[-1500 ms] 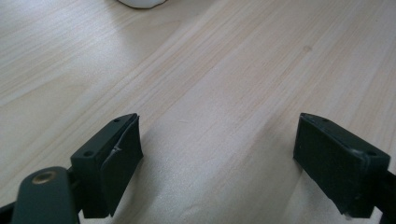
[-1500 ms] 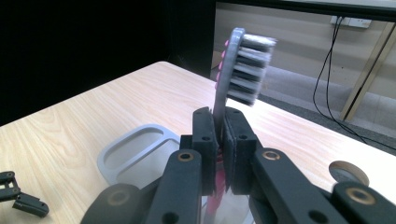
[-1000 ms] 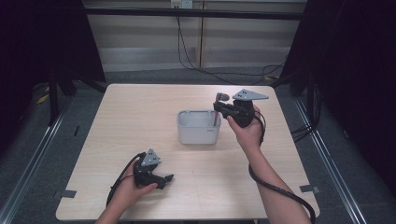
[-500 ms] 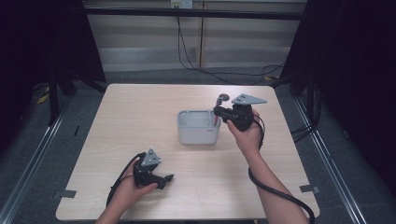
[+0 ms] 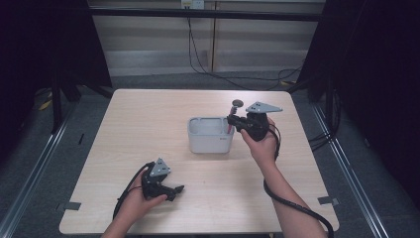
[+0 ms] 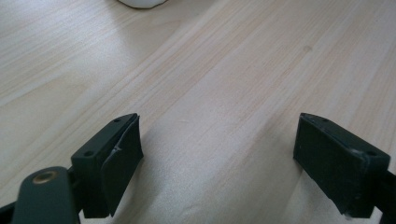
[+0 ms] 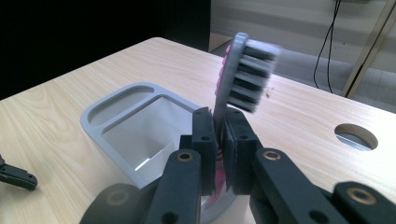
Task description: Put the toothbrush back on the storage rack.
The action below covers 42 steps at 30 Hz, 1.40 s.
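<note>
Over the right rim of the grey holder (image 5: 210,135), near table (image 5: 148,129) centre: toothbrush (image 7: 243,70), bristle head up, pink handle pinched flat between the closed jaws of the right gripper (image 7: 218,135), apparently for lowering upright into the larger compartment; lower handle hidden behind jaws and holder wall; smaller slot's contents hard to judge. At near-left edge: left gripper (image 5: 171,189), jaws wide apart, empty, parked on bare wood.

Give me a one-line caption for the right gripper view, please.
The right gripper holds a toothbrush upright, bristles up, over a grey holder.
</note>
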Each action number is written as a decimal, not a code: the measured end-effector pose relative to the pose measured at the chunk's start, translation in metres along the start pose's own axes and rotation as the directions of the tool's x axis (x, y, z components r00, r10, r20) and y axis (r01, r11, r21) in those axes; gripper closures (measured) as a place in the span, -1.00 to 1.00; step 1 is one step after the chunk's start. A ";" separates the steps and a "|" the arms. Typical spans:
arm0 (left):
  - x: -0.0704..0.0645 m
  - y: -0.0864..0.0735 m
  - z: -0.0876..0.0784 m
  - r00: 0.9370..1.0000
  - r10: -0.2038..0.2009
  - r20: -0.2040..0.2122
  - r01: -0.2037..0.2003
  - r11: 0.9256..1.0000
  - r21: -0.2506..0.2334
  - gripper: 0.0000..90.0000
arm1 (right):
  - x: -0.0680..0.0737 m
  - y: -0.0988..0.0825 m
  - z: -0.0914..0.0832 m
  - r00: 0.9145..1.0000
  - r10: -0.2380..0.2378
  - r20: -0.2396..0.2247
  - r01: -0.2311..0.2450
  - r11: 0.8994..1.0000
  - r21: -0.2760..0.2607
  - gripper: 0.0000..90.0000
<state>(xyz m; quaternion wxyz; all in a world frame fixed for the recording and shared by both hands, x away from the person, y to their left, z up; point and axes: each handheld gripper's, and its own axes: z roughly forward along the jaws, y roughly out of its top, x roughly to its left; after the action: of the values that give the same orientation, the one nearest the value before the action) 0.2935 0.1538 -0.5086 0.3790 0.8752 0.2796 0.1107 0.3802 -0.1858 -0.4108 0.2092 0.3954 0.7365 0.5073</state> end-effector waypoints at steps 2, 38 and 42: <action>0.000 0.000 0.000 1.000 0.000 0.000 0.000 1.000 0.000 -0.67 | -0.001 -0.001 0.000 1.000 0.002 0.001 -0.002 1.000 0.000 0.87; 0.000 0.000 0.000 1.000 -0.001 0.000 0.001 1.000 0.000 -0.67 | -0.004 -0.006 0.007 1.000 -0.009 0.018 0.008 1.000 0.019 0.79; 0.000 0.000 0.000 1.000 0.000 -0.001 0.000 1.000 0.000 -0.67 | -0.006 -0.005 0.008 1.000 0.001 0.026 -0.002 1.000 0.023 0.75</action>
<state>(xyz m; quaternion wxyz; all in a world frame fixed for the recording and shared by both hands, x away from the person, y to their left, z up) 0.2935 0.1538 -0.5086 0.3789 0.8751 0.2800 0.1110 0.3873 -0.1873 -0.4193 0.2139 0.4050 0.7391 0.4940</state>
